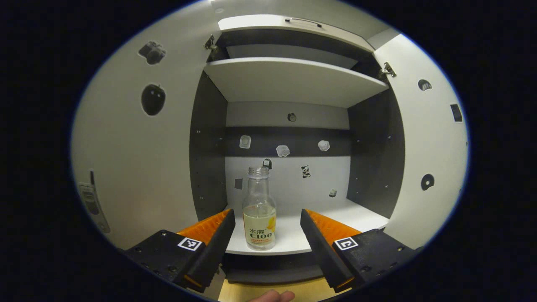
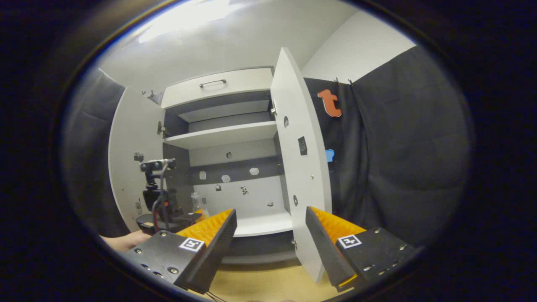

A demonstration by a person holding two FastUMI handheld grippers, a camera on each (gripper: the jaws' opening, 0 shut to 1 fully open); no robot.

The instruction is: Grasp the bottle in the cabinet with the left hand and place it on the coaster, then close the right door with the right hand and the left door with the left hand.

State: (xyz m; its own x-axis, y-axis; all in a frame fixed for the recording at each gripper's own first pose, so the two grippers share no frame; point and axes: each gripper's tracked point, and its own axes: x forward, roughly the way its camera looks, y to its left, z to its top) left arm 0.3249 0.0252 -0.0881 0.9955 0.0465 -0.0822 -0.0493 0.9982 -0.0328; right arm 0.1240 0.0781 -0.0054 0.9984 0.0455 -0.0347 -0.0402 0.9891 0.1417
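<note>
A clear plastic bottle (image 1: pixel 259 209) with a little pale liquid and no cap stands upright near the front edge of the cabinet's lower shelf (image 1: pixel 293 241). My left gripper (image 1: pixel 266 218) is open, its fingers either side of the bottle and short of it, touching nothing. Both cabinet doors stand open: the left door (image 1: pixel 138 147) and the right door (image 1: pixel 428 138). In the right gripper view my right gripper (image 2: pixel 270 216) is open and empty, farther back, facing the cabinet with the right door (image 2: pixel 302 167) edge-on before it. The left gripper (image 2: pixel 168 216) and the bottle (image 2: pixel 195 202) appear there at lower left.
An upper shelf (image 1: pixel 293 77) and a drawer with a handle (image 1: pixel 303 22) sit above. A wooden tabletop (image 2: pixel 268 281) lies below the cabinet. A fingertip (image 1: pixel 272 296) shows at the bottom edge. Black cloth wall (image 2: pixel 398 159) hangs to the right of the cabinet.
</note>
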